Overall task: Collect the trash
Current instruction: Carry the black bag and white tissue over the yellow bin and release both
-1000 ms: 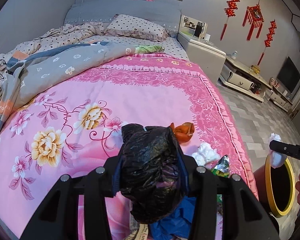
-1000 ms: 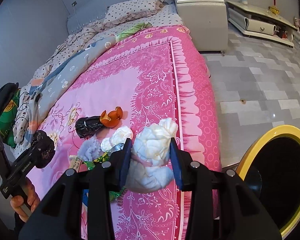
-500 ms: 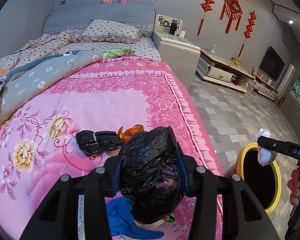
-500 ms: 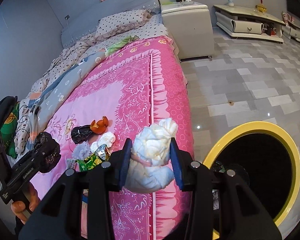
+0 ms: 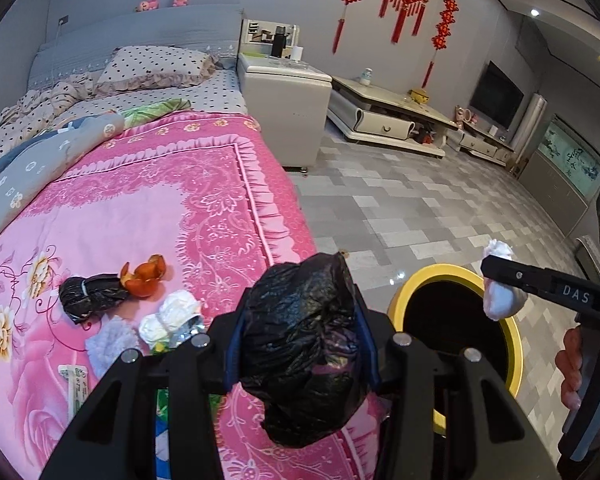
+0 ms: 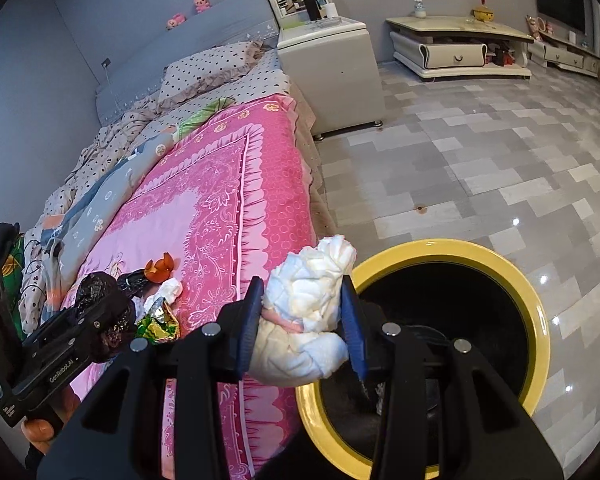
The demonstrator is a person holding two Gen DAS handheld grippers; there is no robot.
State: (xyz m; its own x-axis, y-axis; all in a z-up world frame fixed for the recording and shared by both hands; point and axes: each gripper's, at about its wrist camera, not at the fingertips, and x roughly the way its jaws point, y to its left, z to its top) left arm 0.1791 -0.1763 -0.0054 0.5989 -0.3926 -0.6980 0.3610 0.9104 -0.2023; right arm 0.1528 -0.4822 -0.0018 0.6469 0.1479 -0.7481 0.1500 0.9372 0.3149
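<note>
While the pink floral bedspread (image 5: 132,216) fills the left of both views, a grey tiled floor (image 6: 480,168) takes up the right, with a white bedside cabinet (image 5: 284,92) and a low TV unit (image 5: 384,120) along the far wall. Beside the bed edge stands a yellow-rimmed bin (image 6: 532,292) with a dark interior. Held above the bedspread near its edge, the left gripper (image 5: 300,344) has its blue-padded fingers (image 5: 233,344) closed partway on a crumpled black plastic bag (image 5: 304,352), which bulges above and below the pads. At the bin's near rim, the right gripper (image 6: 302,320) has its fingers (image 6: 247,320) pressed against both sides of a white tissue wad (image 6: 304,320); the left wrist view shows that wad held over the bin opening. Loose trash lies on the bedspread: a second small black bag (image 5: 88,296), touching an orange peel (image 5: 146,276); just beside these, white tissue balls (image 5: 168,316), a crinkled foil wrapper (image 6: 158,326) and a pale fluffy scrap (image 5: 108,344).
</note>
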